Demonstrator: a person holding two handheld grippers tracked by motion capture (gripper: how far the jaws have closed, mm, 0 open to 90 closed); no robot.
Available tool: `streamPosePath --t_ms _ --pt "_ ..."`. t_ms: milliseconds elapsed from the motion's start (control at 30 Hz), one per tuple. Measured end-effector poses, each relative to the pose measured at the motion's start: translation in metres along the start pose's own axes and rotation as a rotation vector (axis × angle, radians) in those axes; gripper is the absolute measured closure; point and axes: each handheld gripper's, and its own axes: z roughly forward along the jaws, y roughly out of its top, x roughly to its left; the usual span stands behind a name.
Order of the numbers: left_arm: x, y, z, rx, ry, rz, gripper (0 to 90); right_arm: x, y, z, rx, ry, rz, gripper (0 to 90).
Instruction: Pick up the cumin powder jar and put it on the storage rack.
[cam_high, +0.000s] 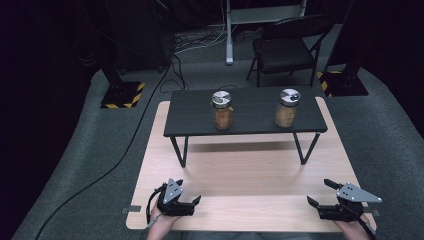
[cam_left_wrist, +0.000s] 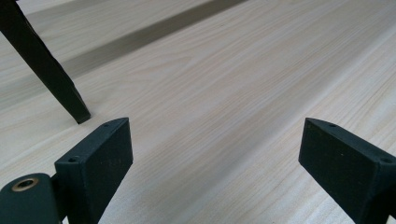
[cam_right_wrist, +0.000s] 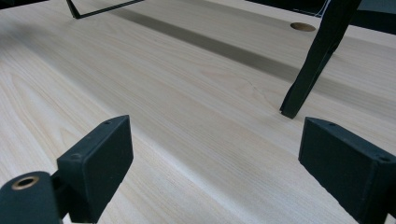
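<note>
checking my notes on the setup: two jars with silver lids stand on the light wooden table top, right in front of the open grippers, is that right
Not quite. The two jars, the left jar and the right jar, stand on the small black raised shelf at the far side of the wooden table, well away from the grippers. The high view shows it. The left gripper and right gripper are indeed open.

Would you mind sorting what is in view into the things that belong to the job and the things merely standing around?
Part of the job:
- left jar on the black shelf
- right jar on the same shelf
- left gripper, open
- right gripper, open
- wooden table

Standing around:
- folding chair
- floor cable
- two striped stand bases
</note>
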Motion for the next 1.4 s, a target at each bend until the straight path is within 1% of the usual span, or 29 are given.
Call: streamPosePath --t_ms 1400 --pt "-0.0003 -0.0003 -0.0008 -0.002 0.000 0.002 9.4 -0.0008 0.0001 0.0010 0.006 0.009 -0.001 8.9"
